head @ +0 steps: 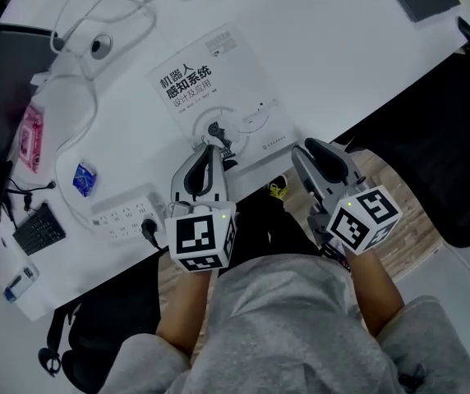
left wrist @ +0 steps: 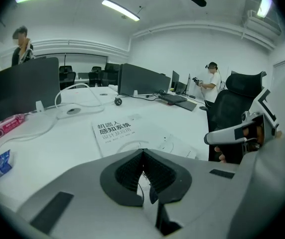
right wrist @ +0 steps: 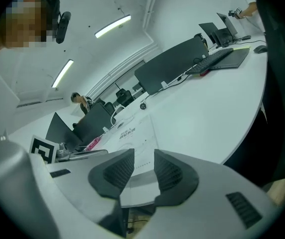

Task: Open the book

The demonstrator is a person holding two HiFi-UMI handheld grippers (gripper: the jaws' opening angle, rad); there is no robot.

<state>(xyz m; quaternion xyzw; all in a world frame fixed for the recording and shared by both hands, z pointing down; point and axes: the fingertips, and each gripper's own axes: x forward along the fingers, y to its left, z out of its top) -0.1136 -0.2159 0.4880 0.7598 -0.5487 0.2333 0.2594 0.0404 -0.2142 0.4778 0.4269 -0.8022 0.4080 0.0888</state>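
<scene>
Left hand-held gripper (head: 213, 148) over book (head: 210, 72) near edge.

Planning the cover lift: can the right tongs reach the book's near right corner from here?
Probably yes: the right tongs stand open right beside that corner of the book at the table edge, and nothing lies between them.

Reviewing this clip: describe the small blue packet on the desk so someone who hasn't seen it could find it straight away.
On the white desk, look left of the closed book to the white power strip at the near edge. The small packet lies just beyond the strip's left end. It is the only blue thing there; the larger packet farther left is pink.
</scene>
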